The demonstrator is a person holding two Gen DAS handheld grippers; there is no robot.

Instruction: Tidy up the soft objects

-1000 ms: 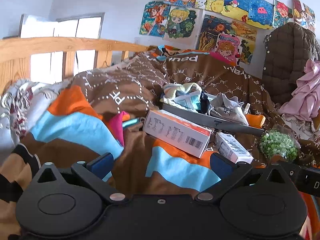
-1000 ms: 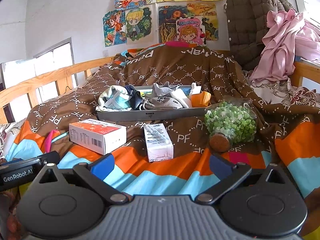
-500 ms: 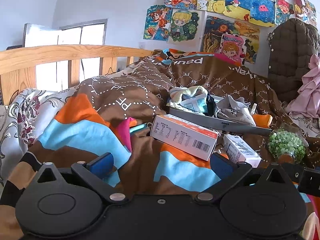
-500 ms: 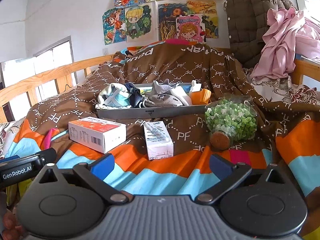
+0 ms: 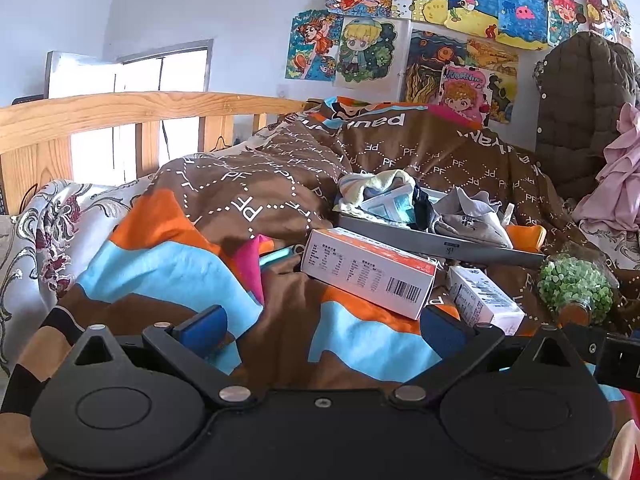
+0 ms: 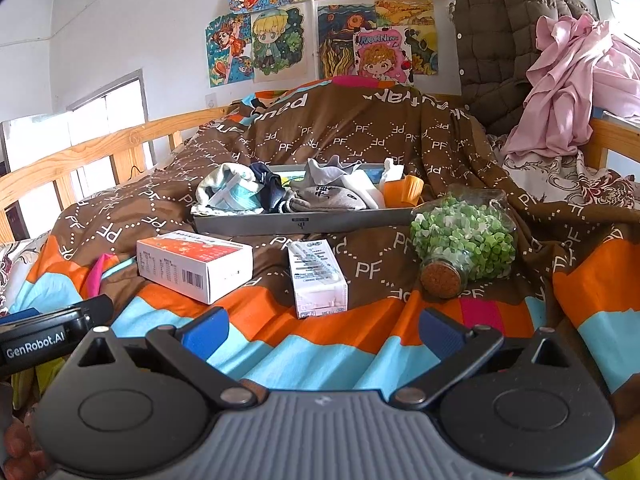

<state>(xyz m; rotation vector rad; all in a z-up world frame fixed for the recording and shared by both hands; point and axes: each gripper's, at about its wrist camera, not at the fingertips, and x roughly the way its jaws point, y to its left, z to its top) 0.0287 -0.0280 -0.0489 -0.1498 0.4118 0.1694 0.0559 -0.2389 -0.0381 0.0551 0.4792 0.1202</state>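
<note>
A grey tray [image 6: 304,222] on the bed holds several soft things: a pale cloth with a blue face mask [image 6: 232,196], a dark sock [image 6: 266,184], grey socks [image 6: 328,196] and an orange item [image 6: 402,192]. The tray also shows in the left wrist view [image 5: 440,246]. My right gripper [image 6: 320,330] is open and empty, low over the quilt in front of the tray. My left gripper [image 5: 320,326] is open and empty, further left, near the orange-and-white box [image 5: 368,272].
The orange-and-white box [image 6: 196,260], a small white carton [image 6: 318,278] and a corked jar of green bits [image 6: 460,244] lie on the quilt before the tray. A wooden bed rail [image 5: 140,120] runs along the left. A brown coat [image 6: 504,40] and pink cloth [image 6: 568,80] hang at back right.
The left wrist view has levelled out and shifted slightly; the boxes now sit a little further right and higher. The right gripper has barely moved. Both stay open.
</note>
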